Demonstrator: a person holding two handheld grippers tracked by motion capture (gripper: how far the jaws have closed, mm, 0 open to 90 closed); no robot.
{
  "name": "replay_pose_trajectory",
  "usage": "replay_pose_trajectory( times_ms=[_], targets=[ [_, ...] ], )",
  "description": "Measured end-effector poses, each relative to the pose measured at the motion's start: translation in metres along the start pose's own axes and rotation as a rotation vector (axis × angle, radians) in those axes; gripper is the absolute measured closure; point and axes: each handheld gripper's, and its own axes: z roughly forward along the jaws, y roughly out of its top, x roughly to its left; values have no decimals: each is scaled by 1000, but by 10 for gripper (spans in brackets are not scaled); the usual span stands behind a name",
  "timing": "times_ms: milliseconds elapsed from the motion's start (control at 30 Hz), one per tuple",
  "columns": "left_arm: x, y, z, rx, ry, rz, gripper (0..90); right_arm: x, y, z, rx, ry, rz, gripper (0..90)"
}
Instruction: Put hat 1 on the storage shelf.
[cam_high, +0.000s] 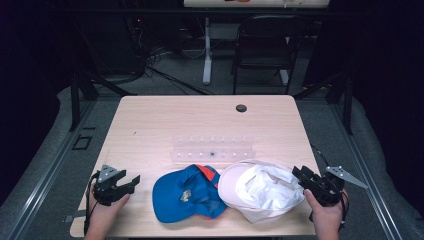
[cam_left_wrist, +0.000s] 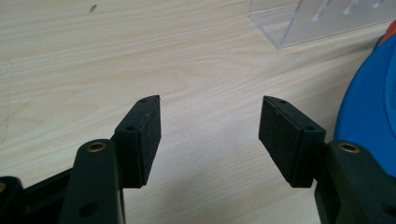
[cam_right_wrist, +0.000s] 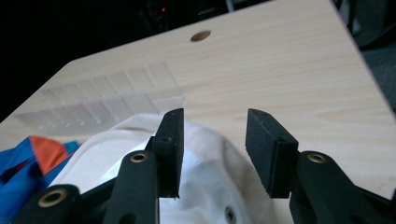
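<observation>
- We take this for a lab or recording studio, not a home: the room is dark all around, and only the pale wooden table (cam_high: 150, 120) is lit.
- Beyond the far edge we see a black folding chair (cam_high: 265, 47) and the white leg of another desk (cam_high: 207, 50).
- Cables (cam_high: 165, 70) trail over grey carpet at the far left, near dim equipment.
- Black stand legs (cam_high: 80, 95) flank the table on both sides.

A white cap (cam_high: 260, 192) lies upside down at lower right of the frame, touching a blue cap (cam_high: 187, 192) lying lower centre.
</observation>
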Motion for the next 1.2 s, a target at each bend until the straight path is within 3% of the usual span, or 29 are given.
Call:
replay_pose_trajectory(
  times_ms=[100, 300, 333, 533, 833, 1033, 1200],
  targets=[
    [-2, 3, 2, -15, 6, -2, 395, 2, -1, -2, 43, -2, 16, 547],
    [-4, 3, 3, 3, -19, -15, 397, 13, 5, -2, 81, 15, 16, 503],
    [-6, 2, 4, 4, 4, -16, 396, 17, 8, 2, 120, 5, 15, 494],
    [-7, 1, 2, 16, 0, -27, 415, 29, 15, 9, 225, -35, -48, 488],
    [-11, 2, 2, 29, -11, -29, 432, 35, 29, 3, 375, -73, -86, 504],
    [-11, 3, 1, 18, -14, -35, 432, 31, 42, 0, 433, -39, 0, 490],
    [-12, 3, 4, 28, -19, -35, 432, 30, 52, -3, 512, -82, -11, 489]
  ],
)
